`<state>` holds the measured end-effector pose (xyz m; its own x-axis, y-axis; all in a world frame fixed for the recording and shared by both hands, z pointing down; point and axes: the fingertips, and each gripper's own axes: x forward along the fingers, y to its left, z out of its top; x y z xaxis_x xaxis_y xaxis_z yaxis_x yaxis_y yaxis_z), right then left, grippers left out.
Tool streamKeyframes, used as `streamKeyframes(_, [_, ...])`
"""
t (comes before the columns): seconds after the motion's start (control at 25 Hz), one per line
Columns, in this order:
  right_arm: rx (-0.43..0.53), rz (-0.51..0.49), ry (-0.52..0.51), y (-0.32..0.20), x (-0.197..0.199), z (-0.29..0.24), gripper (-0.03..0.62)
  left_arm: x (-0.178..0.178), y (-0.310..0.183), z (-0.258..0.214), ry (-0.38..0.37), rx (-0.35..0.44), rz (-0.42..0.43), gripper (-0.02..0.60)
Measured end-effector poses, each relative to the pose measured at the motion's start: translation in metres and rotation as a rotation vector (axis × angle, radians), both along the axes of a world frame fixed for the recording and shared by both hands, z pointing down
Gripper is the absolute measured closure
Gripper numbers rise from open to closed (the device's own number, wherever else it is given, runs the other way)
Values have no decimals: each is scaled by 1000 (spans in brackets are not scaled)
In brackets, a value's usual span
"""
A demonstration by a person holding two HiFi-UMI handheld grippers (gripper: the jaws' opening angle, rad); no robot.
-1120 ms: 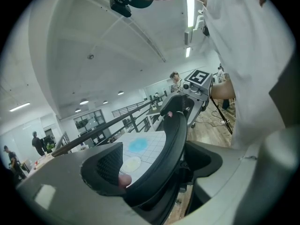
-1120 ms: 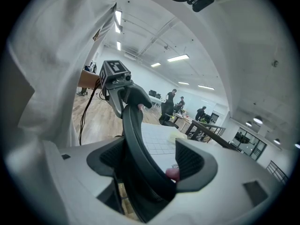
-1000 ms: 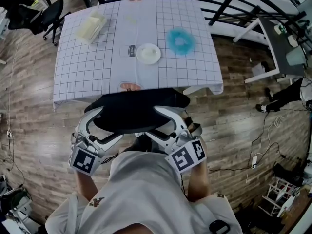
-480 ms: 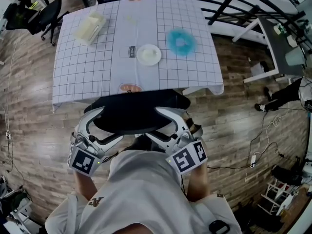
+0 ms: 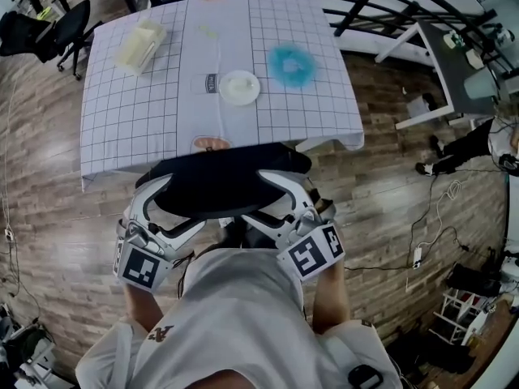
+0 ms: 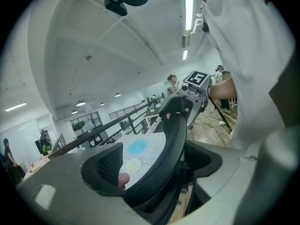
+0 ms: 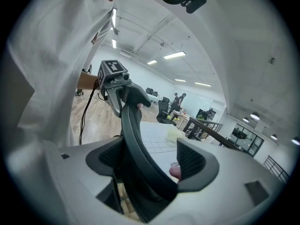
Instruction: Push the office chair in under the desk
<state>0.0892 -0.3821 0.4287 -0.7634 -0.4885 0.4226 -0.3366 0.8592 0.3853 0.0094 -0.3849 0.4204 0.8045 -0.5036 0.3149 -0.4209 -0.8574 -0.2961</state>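
Head view: only the black top rail of the office chair (image 5: 223,177) shows. Its seat, arms and wheels are hidden beneath that rail and behind the person's pale shirt (image 5: 239,314), so I cannot tell how far the seat sits under the desk (image 5: 122,128). The rail lies just at the desk's near edge, overlapping the hanging hem of the checked cloth. The cloth hides the desk's legs.

Two grippers are on that rail, one toward each end. The left gripper (image 5: 174,207) has its jaws apart, straddling the rail, which lies against one jaw. A gap remains at the other, with the cloth showing through it. The right gripper (image 5: 263,197) straddles its end the same way, jaws also spread and not closed on the rail.

On the cloth I count one white plate (image 5: 239,87), one fuzzy blue thing (image 5: 288,65) and one pale box (image 5: 139,43). A small orange patch (image 5: 212,143) at the near hem is too unclear to name. A second dark chair (image 5: 57,29) stands well apart, at the far left.
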Motion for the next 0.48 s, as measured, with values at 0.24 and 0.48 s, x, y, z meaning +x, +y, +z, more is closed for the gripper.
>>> streamKeyframes(0.24, [-36,-23,-23,17,7,-8,279,-2,11,-8,-13,-28,-16,179])
streamKeyframes(0.48, [8,-39,-296,26,38,-73,439,-23,19,-71,303,4,-140,391])
